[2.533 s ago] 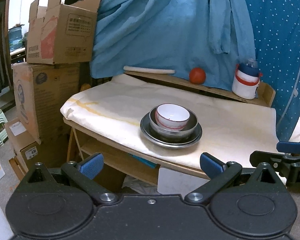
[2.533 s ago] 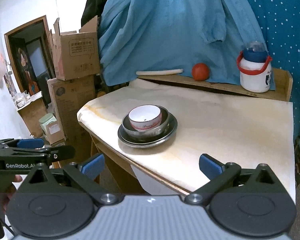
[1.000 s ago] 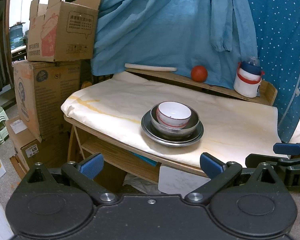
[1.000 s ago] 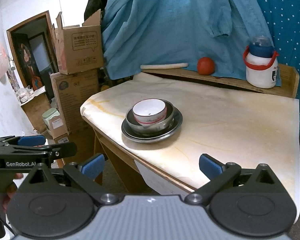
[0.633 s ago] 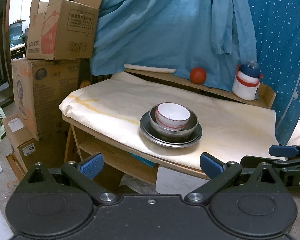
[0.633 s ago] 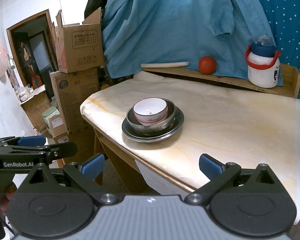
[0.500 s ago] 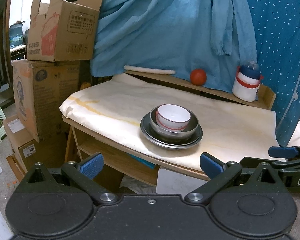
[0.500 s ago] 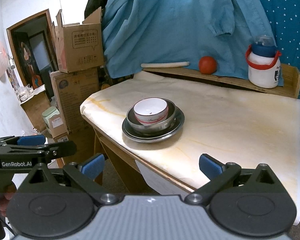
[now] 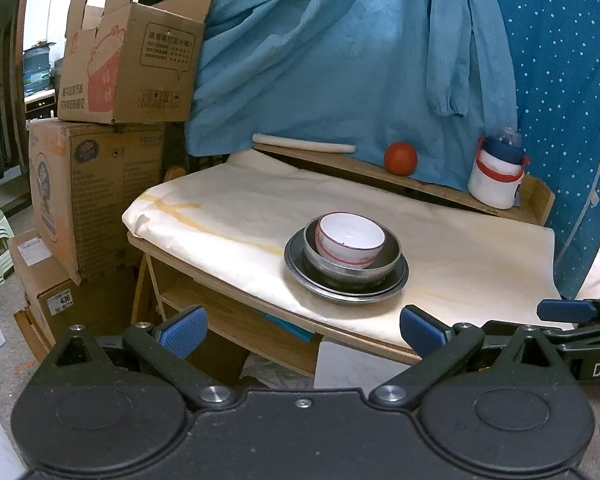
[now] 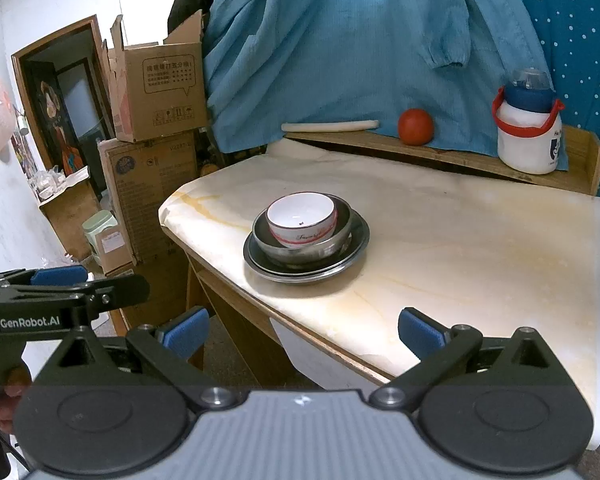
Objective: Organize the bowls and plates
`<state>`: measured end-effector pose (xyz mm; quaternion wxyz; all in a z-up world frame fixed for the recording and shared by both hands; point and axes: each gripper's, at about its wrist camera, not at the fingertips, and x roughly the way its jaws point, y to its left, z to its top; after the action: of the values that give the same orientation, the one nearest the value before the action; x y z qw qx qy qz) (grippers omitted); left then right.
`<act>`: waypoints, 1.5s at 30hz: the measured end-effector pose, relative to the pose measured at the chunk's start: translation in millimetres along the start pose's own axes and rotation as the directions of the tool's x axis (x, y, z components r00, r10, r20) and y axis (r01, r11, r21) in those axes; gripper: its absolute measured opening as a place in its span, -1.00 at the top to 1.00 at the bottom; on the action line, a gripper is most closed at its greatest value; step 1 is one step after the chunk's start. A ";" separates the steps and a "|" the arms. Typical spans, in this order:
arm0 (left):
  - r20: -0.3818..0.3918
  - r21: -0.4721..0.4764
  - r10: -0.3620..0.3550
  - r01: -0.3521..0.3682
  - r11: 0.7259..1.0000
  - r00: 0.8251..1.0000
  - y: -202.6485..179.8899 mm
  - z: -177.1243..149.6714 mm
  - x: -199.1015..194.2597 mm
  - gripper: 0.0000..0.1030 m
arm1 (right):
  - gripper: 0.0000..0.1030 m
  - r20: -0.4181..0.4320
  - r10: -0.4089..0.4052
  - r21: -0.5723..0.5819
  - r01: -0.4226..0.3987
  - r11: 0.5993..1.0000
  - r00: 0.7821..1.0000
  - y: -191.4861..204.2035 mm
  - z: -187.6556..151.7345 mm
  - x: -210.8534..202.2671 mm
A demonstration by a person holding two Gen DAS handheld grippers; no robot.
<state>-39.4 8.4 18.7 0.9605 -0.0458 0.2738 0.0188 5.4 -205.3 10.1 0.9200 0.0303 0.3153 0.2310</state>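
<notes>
stack: white ceramic bowl with a red band [image 9: 350, 239] sits inside a grey steel bowl [image 9: 354, 266], both nested on a dark round steel plate [image 9: 346, 286]; biggest at the bottom, so the pile looks stable and tidy
stack place: on the pale marble-patterned surface [image 9: 460, 256], towards its front edge and left of the middle, well apart from the back ledge
task status: judging by the nesting, sorting looks done or nearly done; nothing loose on the surface
left hand-held gripper [image 9: 300, 326]: blue pads spread apart, nothing between them; held back off the front edge, clear of the stack
right hand-held gripper [image 10: 302, 330]: pads also apart and empty; held off the front edge, aimed at the stack
why held so: both off the dishes, probably a pause or finish pose
back ledge: red round fruit [image 9: 400, 159], white jug with blue lid and red handle [image 9: 498, 178], pale rolling pin [image 9: 304, 145]; out of the way of the work area
left view only: shelf under the surface, right hand-held gripper's side at the right edge
right view only: writing on the white bowl's band, doorway with a picture, fingers on the left hand-held gripper's handle
</notes>
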 end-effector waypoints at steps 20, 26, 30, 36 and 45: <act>-0.004 -0.010 -0.003 0.003 1.000 1.000 0.6 1.3 2.6 -0.98 | -0.99 -0.014 0.005 -0.003 -0.005 1.000 1.000 -1.8 2.5 6.1; -0.010 -0.019 -0.002 0.002 1.000 1.000 2.5 1.2 6.2 -0.95 | -0.99 -0.021 0.007 -0.008 -0.007 1.000 1.000 -2.3 3.5 10.1; -0.015 -0.029 -0.001 0.000 1.000 1.000 4.8 1.3 8.5 -0.95 | -0.99 -0.025 0.006 -0.008 -0.006 1.000 1.000 -2.3 3.7 10.5; -0.019 -0.029 -0.006 0.006 1.000 1.000 5.6 1.0 9.8 -0.95 | -0.99 -0.035 0.007 -0.010 -0.008 1.000 0.999 -1.9 4.5 13.9; -0.025 -0.032 -0.010 0.010 0.999 1.000 9.0 0.7 14.3 -0.95 | -0.99 -0.042 0.006 -0.012 -0.007 1.000 0.999 -0.5 5.2 18.5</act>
<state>-27.5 17.6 11.1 0.9562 -0.0627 0.2852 0.0178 21.5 -197.1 3.7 0.9125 0.0209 0.3331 0.2366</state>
